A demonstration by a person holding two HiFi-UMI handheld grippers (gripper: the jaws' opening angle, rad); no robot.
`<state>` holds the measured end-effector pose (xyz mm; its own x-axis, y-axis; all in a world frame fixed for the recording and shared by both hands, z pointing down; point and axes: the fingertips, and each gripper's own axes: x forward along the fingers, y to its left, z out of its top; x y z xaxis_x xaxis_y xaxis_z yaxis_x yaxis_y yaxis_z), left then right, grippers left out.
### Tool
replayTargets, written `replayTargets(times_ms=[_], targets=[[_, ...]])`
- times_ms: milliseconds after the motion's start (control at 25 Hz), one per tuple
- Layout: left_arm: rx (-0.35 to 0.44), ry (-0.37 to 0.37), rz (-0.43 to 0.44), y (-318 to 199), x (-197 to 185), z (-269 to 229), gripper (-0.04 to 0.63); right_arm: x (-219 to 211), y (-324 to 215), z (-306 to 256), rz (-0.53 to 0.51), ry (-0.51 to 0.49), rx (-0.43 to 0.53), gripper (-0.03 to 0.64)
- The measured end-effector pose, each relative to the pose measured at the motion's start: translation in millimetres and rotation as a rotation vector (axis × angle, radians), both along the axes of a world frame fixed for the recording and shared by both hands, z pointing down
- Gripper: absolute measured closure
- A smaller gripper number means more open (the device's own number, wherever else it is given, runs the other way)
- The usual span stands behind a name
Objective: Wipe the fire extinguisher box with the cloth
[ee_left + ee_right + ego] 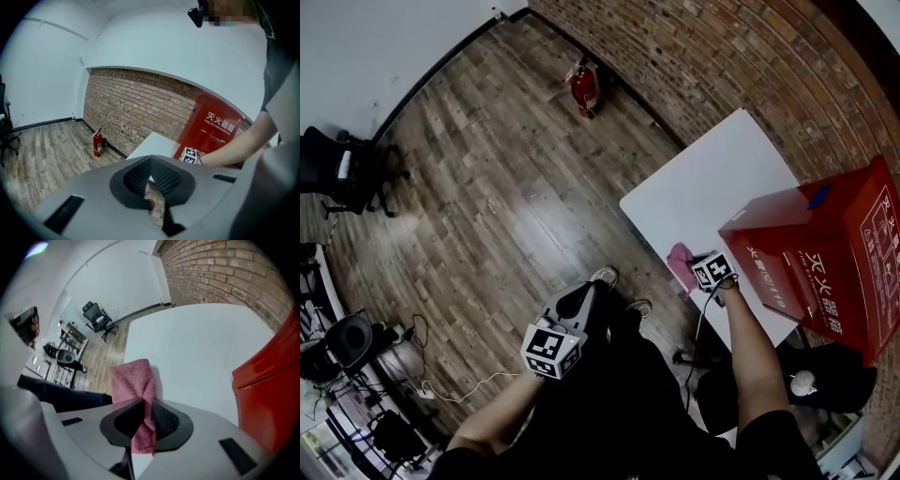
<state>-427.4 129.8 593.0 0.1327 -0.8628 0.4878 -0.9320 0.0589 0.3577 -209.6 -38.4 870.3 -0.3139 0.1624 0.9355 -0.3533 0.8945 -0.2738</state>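
Box stands on the table. My right gripper pinches the pink cloth lying near it. My left gripper is pressed together, empty.

Office: swivel chair, brick wall

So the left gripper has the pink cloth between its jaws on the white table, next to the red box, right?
No, the right gripper has the pink cloth between its jaws on the white table, next to the red box. The right gripper view shows it; the left gripper is shut, with no cloth.
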Motion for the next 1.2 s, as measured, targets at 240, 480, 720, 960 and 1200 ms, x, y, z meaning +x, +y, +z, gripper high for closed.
replayTargets(times_ms=[240,480,720,960,1200], targets=[[-0.016,-0.004,0.027,4,2,8,0.581,3,3,-7,0.044,-0.010,0.036,0.565],[-0.010,0.033,0.111,3,9,18,0.580,5,9,-52,0.126,-0.114,0.080,0.566],[0.056,0.158,0.256,-20,42,16,0.552,6,5,-138,0.195,-0.245,0.196,0.567],[0.181,0.322,0.429,-50,82,-17,0.478,8,9,-265,0.221,-0.341,0.394,0.567],[0.302,0.597,0.576,-72,134,-66,0.416,5,36,-390,0.195,-0.423,0.591,0.566]])
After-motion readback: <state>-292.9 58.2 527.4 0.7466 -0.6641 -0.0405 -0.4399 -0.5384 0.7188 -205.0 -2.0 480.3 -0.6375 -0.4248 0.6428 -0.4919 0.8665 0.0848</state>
